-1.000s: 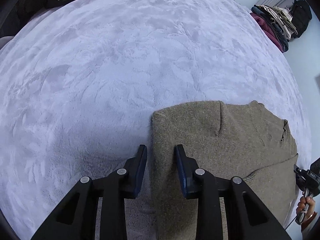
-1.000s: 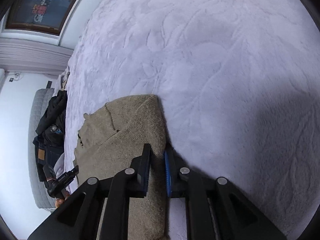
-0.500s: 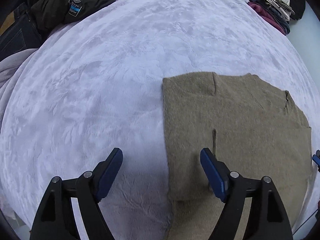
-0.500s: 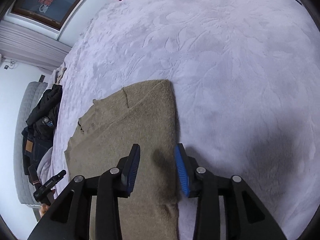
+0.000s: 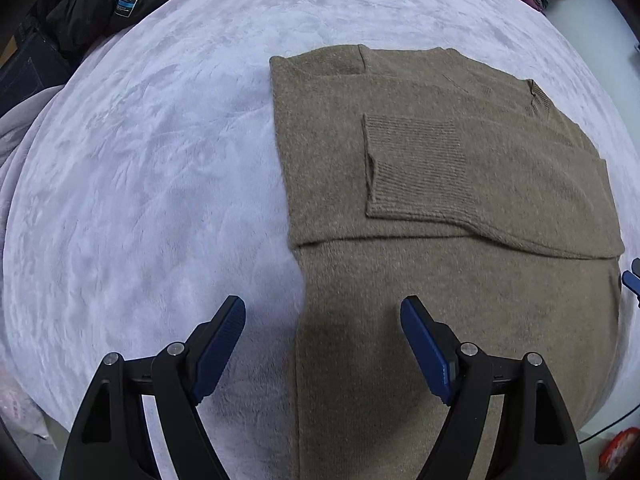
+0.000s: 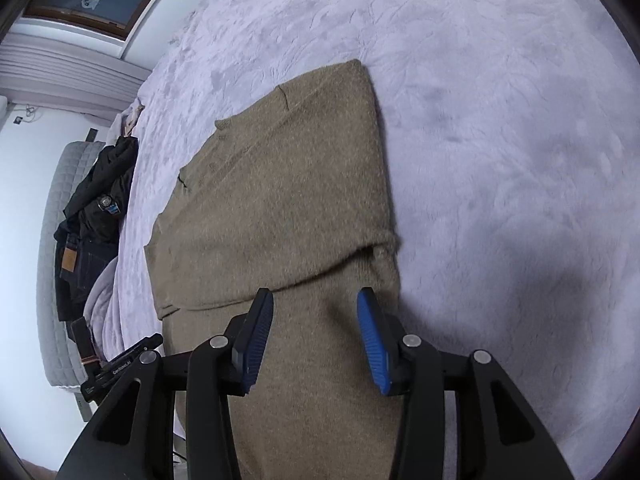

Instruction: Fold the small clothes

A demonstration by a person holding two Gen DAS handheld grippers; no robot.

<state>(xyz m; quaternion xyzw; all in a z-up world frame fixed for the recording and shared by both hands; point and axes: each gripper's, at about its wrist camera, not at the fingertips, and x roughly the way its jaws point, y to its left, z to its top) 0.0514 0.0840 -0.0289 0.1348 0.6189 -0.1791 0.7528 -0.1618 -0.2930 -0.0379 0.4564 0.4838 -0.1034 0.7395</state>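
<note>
Lilac blanket (image 5: 160, 160) bears folded sweater (image 5: 440, 160); tongs apart.

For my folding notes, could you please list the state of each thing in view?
Brown sweater: flat on the blanket, top part folded down, cuffed sleeve laid across.
Left gripper: open, empty.
Right gripper: jaws just opening, nothing held.
Dark jacket: heaped, unfolded.
Blanket: spread out.

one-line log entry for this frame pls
stage: sleeves folded in, hem next | left gripper: open, empty | right gripper: jaws just opening, empty | brown sweater: flat on lilac blanket
</note>
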